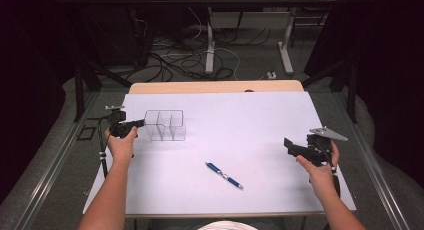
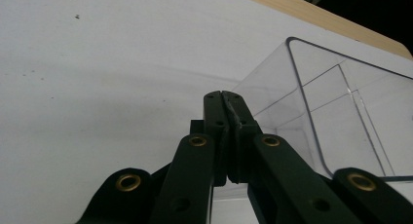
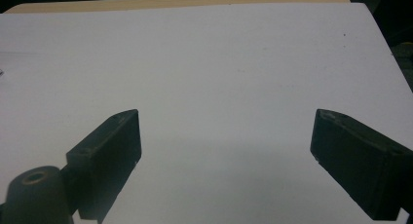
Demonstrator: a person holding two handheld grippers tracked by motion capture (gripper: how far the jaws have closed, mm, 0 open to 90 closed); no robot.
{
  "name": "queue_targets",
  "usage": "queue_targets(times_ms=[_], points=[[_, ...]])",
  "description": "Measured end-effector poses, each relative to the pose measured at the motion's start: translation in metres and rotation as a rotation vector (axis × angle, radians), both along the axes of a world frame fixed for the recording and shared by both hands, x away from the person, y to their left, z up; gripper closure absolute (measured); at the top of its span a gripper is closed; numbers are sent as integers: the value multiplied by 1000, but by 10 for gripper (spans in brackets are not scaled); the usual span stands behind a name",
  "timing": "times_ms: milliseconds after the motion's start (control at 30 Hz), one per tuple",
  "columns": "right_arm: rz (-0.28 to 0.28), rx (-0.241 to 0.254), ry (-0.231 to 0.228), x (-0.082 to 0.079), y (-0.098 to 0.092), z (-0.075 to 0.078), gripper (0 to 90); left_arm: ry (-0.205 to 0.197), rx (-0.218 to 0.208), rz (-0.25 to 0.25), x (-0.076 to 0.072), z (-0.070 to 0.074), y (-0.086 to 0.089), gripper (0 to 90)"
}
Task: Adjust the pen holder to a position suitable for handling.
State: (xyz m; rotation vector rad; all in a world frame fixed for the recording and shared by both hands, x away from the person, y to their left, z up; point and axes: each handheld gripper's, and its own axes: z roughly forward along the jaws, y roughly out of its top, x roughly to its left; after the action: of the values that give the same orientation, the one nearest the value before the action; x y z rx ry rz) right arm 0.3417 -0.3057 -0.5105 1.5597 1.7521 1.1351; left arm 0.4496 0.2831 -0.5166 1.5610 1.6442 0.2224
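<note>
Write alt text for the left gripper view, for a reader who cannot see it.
The left gripper has its two black jaws pressed together on the near wall of a clear plastic organizer box, whose inner dividers show through. Behind it lies the white table surface, with a strip of wooden edge at the upper right.

No legible text, labels, brand marks, numbers or signs in any view. Checked the pen (image 1: 224, 175), the clear divided box (image 1: 165, 125) and the white surface (image 1: 260, 135): nothing readable on them.

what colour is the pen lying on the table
Blue, with silver trim and tip; the pen shows best in the high view.
</note>
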Motion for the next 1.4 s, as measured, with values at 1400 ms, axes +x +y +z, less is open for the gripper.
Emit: queue_targets(times_ms=[1400], points=[[2, 7, 9, 1, 1, -2, 109, -32, 49, -146, 4, -2, -57, 900]])
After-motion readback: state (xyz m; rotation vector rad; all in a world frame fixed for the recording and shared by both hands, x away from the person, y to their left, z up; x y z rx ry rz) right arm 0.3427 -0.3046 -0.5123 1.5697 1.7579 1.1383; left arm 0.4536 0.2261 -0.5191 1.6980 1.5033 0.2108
